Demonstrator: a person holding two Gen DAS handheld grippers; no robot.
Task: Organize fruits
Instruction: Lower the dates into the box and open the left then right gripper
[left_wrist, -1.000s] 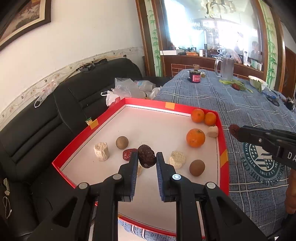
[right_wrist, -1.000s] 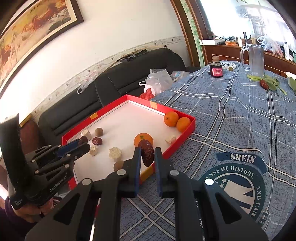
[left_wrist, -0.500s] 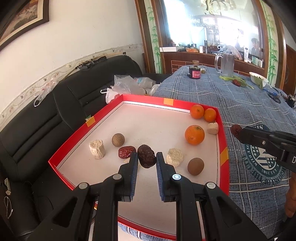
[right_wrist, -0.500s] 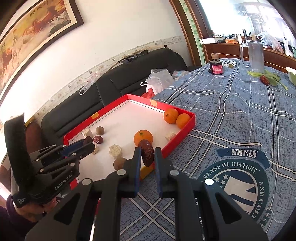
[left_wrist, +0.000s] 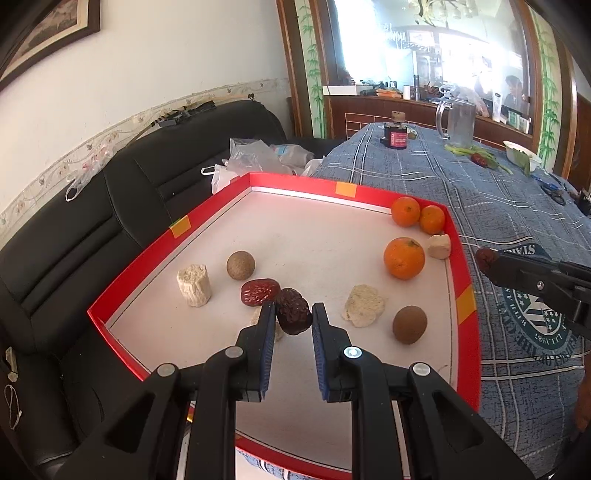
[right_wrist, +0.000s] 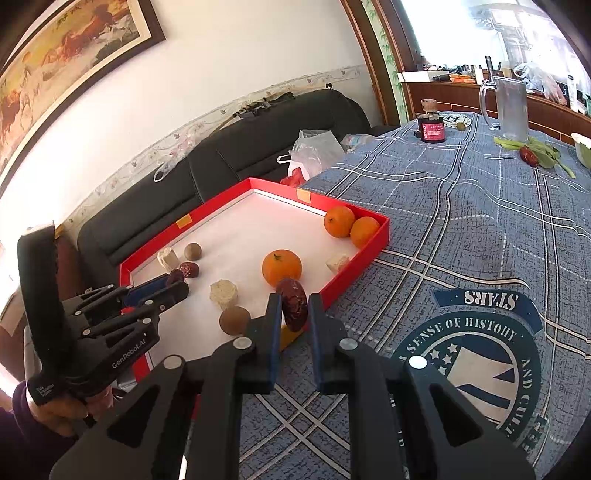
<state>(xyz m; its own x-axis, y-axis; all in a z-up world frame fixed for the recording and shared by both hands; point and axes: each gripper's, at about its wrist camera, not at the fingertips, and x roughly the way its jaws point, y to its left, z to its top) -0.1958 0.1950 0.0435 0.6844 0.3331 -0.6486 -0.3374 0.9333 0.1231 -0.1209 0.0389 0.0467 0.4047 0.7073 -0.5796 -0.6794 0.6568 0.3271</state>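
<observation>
Hand-held gripper (right_wrist: 292, 309) pinching a red date (right_wrist: 293, 303); only right wrist view shows the painting (right_wrist: 55, 70).

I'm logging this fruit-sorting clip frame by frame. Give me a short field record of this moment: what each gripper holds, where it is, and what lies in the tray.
left gripper: shut on a dark red date, over the tray's near left part
right gripper: shut on a second date, at the tray's near right edge
tray: red rim, white floor, on the blue plaid tablecloth
oranges: three; two touching in the far right corner, one apart
loose date in tray: beside the left gripper's date
</observation>
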